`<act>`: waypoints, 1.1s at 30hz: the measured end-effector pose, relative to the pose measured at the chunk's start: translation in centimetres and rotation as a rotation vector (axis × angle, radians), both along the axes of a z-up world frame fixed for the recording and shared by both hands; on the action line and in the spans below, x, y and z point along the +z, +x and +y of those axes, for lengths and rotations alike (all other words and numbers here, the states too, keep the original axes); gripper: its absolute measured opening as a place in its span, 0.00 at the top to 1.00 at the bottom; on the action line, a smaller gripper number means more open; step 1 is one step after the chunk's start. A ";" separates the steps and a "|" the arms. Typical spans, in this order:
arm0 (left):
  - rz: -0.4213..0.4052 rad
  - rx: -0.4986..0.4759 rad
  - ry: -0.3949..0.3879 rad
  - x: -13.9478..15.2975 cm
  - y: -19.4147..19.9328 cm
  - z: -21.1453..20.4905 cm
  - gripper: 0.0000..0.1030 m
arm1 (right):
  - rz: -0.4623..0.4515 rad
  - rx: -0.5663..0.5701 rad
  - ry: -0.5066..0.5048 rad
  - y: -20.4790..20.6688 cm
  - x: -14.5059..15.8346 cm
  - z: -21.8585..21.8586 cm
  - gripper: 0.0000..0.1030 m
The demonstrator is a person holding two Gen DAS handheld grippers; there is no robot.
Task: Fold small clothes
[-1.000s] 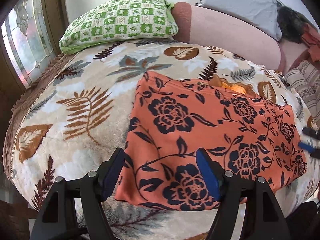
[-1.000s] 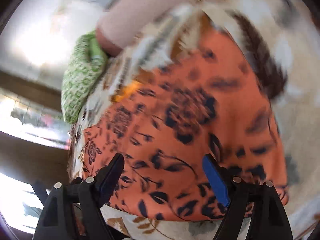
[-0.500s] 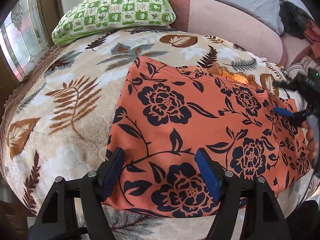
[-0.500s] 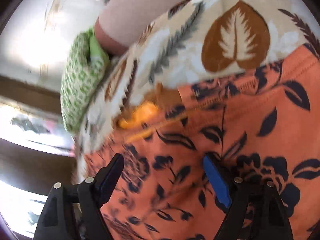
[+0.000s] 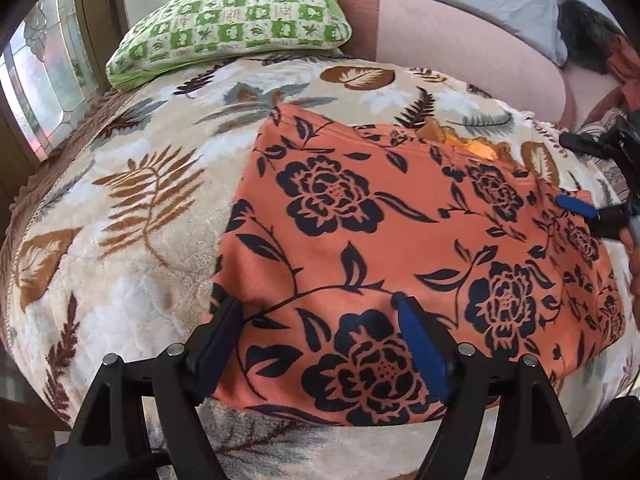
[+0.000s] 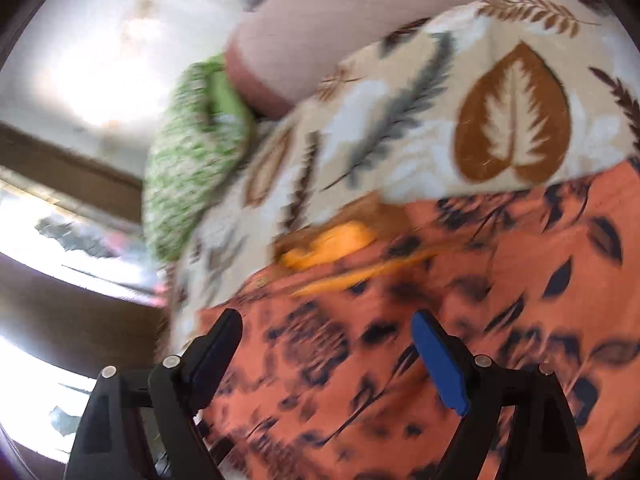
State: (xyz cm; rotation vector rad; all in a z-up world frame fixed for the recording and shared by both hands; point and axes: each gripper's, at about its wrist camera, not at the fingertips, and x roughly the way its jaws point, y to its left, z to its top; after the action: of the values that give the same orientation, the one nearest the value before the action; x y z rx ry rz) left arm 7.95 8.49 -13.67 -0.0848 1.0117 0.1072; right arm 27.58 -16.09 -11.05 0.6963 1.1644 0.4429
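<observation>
A bed under a leaf-print blanket [image 5: 132,216] carries the orange floral garment [image 5: 400,248], spread flat at centre. The left claw [image 5: 320,344] stands wide over its 6 o'clock edge, its jaws just opened further; the right claw [image 6: 328,356], also widening, hovers empty at 3 o'clock. A green pillow [image 5: 240,20] lies at 11 o'clock.

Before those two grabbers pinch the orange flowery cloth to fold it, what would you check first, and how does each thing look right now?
1. Left gripper open: ok, jaws wide and just opening further, over the near edge of the orange floral garment, not pinching it.
2. Right gripper open: ok, also just opening, cloth below, not clamped.
3. Garment lying flat on the leaf-print blanket: ok, mostly smooth.
4. Far edge tidy: not ok, a yellow-orange bit sticks out there.
5. Green checked pillow clear of the cloth: ok.
6. Right gripper lined up on an edge: cannot tell, its view is blurred.
</observation>
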 end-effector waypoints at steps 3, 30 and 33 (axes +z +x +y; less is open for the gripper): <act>0.007 -0.001 0.018 0.5 -0.4 -0.1 0.22 | 0.109 0.023 -0.044 1.2 -3.9 1.0 0.14; -0.092 0.020 0.004 5.6 -7.7 -0.1 0.22 | 0.011 -0.028 0.051 -12.3 2.3 1.6 0.12; -0.091 0.020 0.008 5.7 -8.1 -0.2 0.22 | 0.019 -0.037 0.027 -13.7 1.1 0.9 0.12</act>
State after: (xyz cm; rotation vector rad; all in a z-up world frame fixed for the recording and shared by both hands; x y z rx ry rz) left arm -0.18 8.29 -7.94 -0.0918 0.9201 0.1244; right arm 13.85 -15.22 -9.93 0.7455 1.1631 0.4224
